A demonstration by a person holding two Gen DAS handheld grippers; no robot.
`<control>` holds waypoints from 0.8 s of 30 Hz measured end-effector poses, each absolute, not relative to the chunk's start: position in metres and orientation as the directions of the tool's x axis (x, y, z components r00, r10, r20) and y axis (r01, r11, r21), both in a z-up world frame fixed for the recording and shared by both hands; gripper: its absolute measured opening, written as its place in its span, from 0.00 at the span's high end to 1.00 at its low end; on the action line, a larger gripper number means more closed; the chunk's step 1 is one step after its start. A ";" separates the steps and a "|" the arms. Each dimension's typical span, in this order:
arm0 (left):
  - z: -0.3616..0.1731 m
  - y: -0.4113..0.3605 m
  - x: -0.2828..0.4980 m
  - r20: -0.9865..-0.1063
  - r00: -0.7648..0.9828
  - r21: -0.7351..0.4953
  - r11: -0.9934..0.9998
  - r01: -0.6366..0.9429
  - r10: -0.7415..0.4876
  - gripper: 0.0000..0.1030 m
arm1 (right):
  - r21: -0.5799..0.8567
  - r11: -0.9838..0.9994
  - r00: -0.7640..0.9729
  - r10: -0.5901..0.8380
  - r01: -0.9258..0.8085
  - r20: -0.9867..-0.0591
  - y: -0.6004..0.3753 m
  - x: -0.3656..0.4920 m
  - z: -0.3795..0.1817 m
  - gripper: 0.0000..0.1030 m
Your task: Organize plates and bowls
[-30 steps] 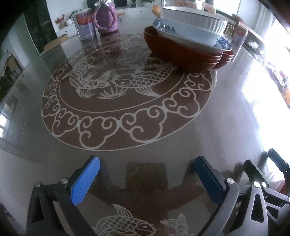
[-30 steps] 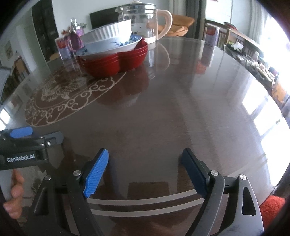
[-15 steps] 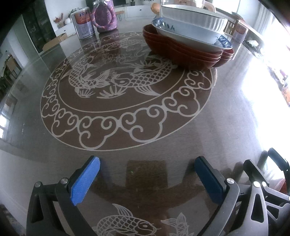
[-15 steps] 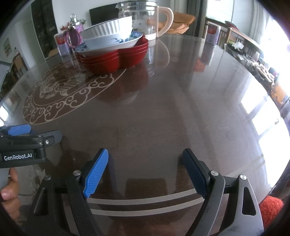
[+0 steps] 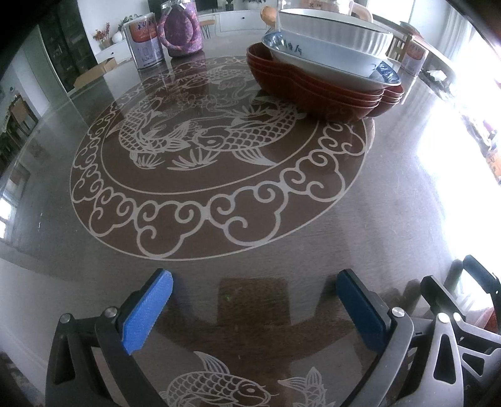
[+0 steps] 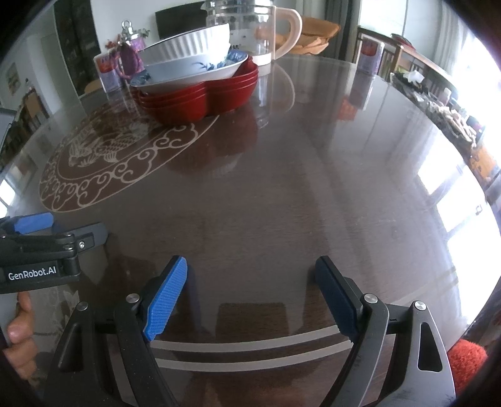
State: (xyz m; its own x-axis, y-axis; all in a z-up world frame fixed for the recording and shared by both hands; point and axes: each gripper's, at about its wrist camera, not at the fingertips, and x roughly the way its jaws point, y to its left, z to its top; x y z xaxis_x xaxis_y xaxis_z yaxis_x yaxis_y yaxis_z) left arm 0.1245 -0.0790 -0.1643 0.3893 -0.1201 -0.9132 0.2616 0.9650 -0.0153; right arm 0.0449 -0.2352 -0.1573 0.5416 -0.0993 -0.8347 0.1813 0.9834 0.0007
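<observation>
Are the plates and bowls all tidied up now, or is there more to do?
It looks nearly done. The white ribbed bowl sits in the blue-and-white bowl, on the stacked red dishes. The left gripper and right gripper are open and empty. No loose dishes show on the table.

A dark, glossy round table (image 6: 281,188) with a pale fish-and-cloud inlay (image 5: 219,162) is filling the near scene. Strong daylight is pouring in from windows (image 6: 469,62) at the right, glaring on the tabletop. White walls (image 5: 103,12) and a dark cabinet (image 5: 65,47) are standing far left.
</observation>
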 end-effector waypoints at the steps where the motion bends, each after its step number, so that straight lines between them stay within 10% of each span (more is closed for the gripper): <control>1: -0.164 -0.079 0.124 -0.912 0.392 -0.016 0.965 0.261 -0.121 0.00 | 0.001 0.983 0.540 -0.099 0.181 -0.836 -0.235 0.045 -0.157 0.16; 24: -0.163 -0.075 0.120 -0.865 0.480 -0.013 0.963 0.269 -0.146 0.00 | 0.025 0.981 0.547 -0.085 0.190 -0.833 -0.240 0.042 -0.152 0.17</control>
State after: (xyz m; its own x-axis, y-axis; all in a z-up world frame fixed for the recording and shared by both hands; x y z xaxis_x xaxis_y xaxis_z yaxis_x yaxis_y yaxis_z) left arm 0.1199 -0.0751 -0.1631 0.4802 -0.1457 -0.8650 0.2686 0.9632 -0.0131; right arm 0.0421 -0.2397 -0.1518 0.5470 -0.0845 -0.8328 0.1902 0.9814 0.0253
